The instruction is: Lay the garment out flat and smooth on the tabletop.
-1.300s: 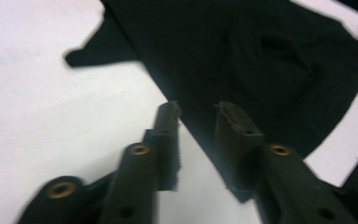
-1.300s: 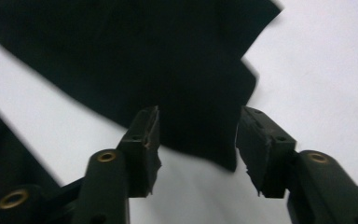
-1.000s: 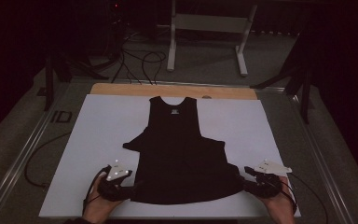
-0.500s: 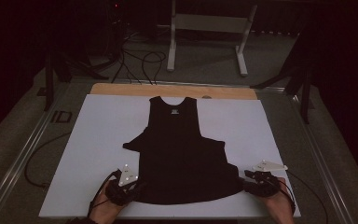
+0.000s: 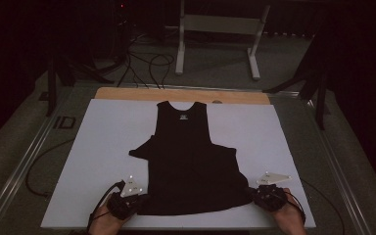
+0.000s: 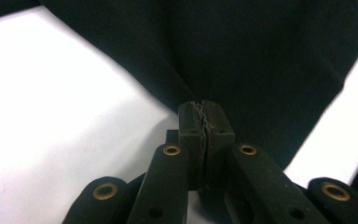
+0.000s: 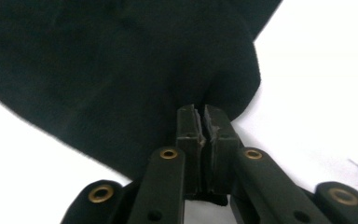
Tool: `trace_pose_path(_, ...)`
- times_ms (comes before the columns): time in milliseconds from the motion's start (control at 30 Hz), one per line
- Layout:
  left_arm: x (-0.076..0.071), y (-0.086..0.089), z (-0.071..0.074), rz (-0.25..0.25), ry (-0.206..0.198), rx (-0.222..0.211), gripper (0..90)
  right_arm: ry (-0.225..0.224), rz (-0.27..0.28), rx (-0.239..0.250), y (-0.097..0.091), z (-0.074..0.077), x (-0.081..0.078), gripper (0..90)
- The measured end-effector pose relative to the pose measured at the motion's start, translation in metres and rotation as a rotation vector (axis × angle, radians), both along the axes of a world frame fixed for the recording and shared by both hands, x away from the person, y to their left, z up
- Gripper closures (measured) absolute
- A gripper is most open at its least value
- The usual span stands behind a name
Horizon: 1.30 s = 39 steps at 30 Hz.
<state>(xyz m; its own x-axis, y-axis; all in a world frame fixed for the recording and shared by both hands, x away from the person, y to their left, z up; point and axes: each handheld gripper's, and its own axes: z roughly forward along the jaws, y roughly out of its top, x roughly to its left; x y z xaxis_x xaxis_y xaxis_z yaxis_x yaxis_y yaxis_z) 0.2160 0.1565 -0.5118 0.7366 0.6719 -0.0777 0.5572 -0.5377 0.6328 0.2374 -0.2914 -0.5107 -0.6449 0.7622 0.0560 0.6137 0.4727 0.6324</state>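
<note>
A black sleeveless top (image 5: 186,161) lies flat on a white board (image 5: 103,147), neck at the far end and hem toward me. My left gripper (image 5: 138,201) sits at the hem's near left corner. In the left gripper view its jaws (image 6: 205,108) have just been closing and now stand shut, with the edge of the black cloth (image 6: 261,56) pinched at their tips. My right gripper (image 5: 253,196) is at the hem's near right corner. Its jaws (image 7: 201,112) have just closed too, and the cloth (image 7: 98,70) bunches around the tips.
The board rests on a wooden table (image 5: 127,93) with metal rails (image 5: 24,166) along its sides. Bare white board lies to either side of the top. A white stand (image 5: 215,29) and cables (image 5: 147,58) are on the dark floor beyond.
Both grippers have shifted a little toward me along the hem corners, and their jaws have gone from open to shut on the cloth. The top itself has barely moved.
</note>
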Motion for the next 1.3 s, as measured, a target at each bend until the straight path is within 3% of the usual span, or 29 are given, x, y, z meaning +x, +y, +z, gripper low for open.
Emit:
trace_pose_path(233,-0.013,0.014,0.004,0.015,0.014,0.021,88.3,0.036,0.060,-0.014,0.000,0.006,-0.014,86.8)
trace_pose_path(500,-0.036,0.045,0.011,0.079,0.036,-0.051,88.3,0.042,0.123,0.028,-0.006,0.019,-0.044,86.9)
trace_pose_path(600,-0.045,0.049,0.011,0.074,0.046,-0.048,88.3,0.070,0.174,0.027,-0.007,0.020,-0.054,86.9)
trace_pose_path(733,-0.053,0.049,0.009,0.067,0.062,-0.041,88.0,0.115,0.252,-0.012,-0.006,0.019,-0.064,86.2)
trace_pose_path(800,-0.051,0.048,0.009,0.080,0.038,-0.053,86.0,0.122,0.269,-0.017,-0.004,0.019,-0.065,79.1)
trace_pose_path(833,-0.049,0.049,0.009,0.096,0.023,-0.068,79.6,0.114,0.268,-0.008,-0.004,0.019,-0.065,69.6)
trace_pose_path(900,-0.043,0.052,0.011,0.123,-0.012,-0.114,70.1,0.080,0.234,0.028,-0.005,0.021,-0.059,60.5)
trace_pose_path(933,-0.039,0.051,0.012,0.141,-0.033,-0.114,64.2,0.059,0.212,0.049,-0.006,0.021,-0.055,55.3)
trace_pose_path(1033,-0.024,0.046,0.012,0.179,-0.078,-0.101,56.3,-0.004,0.135,0.086,-0.003,0.020,-0.041,52.1)
trace_pose_path(1167,0.000,0.033,0.006,0.198,-0.090,-0.059,47.9,-0.051,0.060,0.060,0.012,0.010,-0.018,50.9)
trace_pose_path(1300,0.020,0.020,-0.004,0.218,-0.094,-0.005,42.4,-0.081,0.041,0.002,0.023,0.005,-0.004,49.9)
